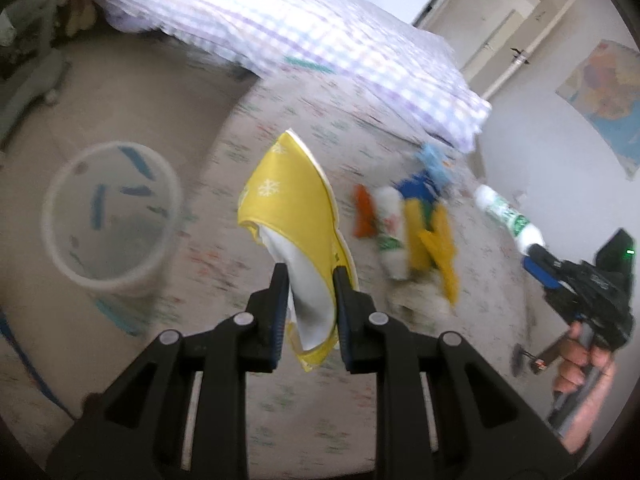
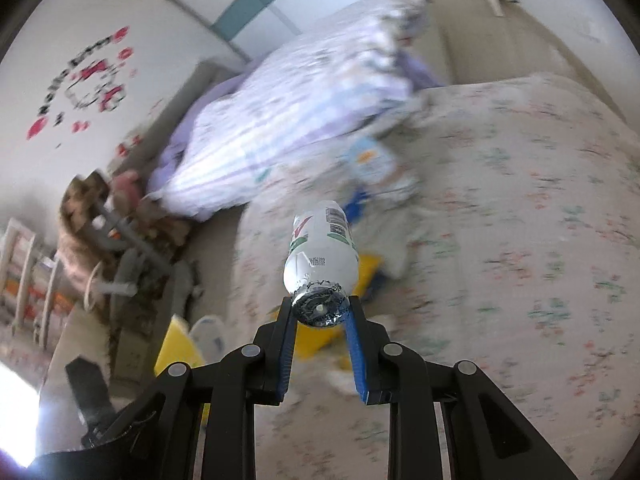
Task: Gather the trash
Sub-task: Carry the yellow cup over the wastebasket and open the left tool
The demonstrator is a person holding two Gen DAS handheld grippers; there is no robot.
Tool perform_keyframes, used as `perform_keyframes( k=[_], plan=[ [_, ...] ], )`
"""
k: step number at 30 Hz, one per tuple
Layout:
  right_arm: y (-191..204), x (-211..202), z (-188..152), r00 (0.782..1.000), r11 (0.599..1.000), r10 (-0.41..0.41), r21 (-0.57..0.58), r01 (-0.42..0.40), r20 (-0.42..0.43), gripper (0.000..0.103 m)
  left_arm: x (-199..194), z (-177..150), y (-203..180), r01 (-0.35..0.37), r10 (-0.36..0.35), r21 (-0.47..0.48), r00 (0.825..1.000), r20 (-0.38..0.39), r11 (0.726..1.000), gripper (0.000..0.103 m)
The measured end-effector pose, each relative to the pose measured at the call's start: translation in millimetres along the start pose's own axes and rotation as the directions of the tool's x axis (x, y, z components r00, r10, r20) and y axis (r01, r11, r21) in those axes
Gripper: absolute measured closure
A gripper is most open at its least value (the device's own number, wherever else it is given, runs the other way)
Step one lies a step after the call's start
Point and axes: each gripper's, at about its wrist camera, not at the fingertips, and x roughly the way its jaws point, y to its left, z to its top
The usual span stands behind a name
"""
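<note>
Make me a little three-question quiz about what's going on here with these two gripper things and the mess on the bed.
1. True or false: the left gripper is shut on a yellow wrapper.
2. What does the right gripper hold?
A. an orange packet
B. a white bottle
C. a blue cloth
3. Fill in: beside the bed, on the floor, stands a pale round ____, its mouth open upward.

Key:
1. True; its white inner side shows between the fingers.
2. B; gripped at its foil-sealed end.
3. Bin; likely where the trash goes.
</note>
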Motion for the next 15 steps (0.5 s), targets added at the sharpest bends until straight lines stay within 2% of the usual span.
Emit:
perform_keyframes(
  k=[4, 7, 10, 15],
  plan=[
    [55, 30, -18, 0.996, 0.992, 0.048, -0.117, -0.056, -0.077, 0.078, -9, 10, 35, -0.094, 0.095, -0.034, 0.994, 0.051, 0.995, 0.079],
    [89, 61, -32, 0.987, 0.979, 0.06, -0.184, -0.087, -0.146, 0.078, -6, 16, 67, -0.171, 0.175, -0.067, 0.983, 0.058, 0.983, 0.079],
    [116, 97, -44, 0.976, 0.969, 0.046, -0.229, -0.095, -0.211, 0.078, 2, 18, 95, -0.218, 0.223, -0.106, 0.974, 0.037, 0.97, 0.079],
    [137, 144, -60, 0.961, 0.955, 0.001, -0.285, -0.084, -0.278, 0.078, 21, 22, 124, -0.27, 0.274, -0.141, 0.962, 0.013, 0.953, 0.079]
  ],
)
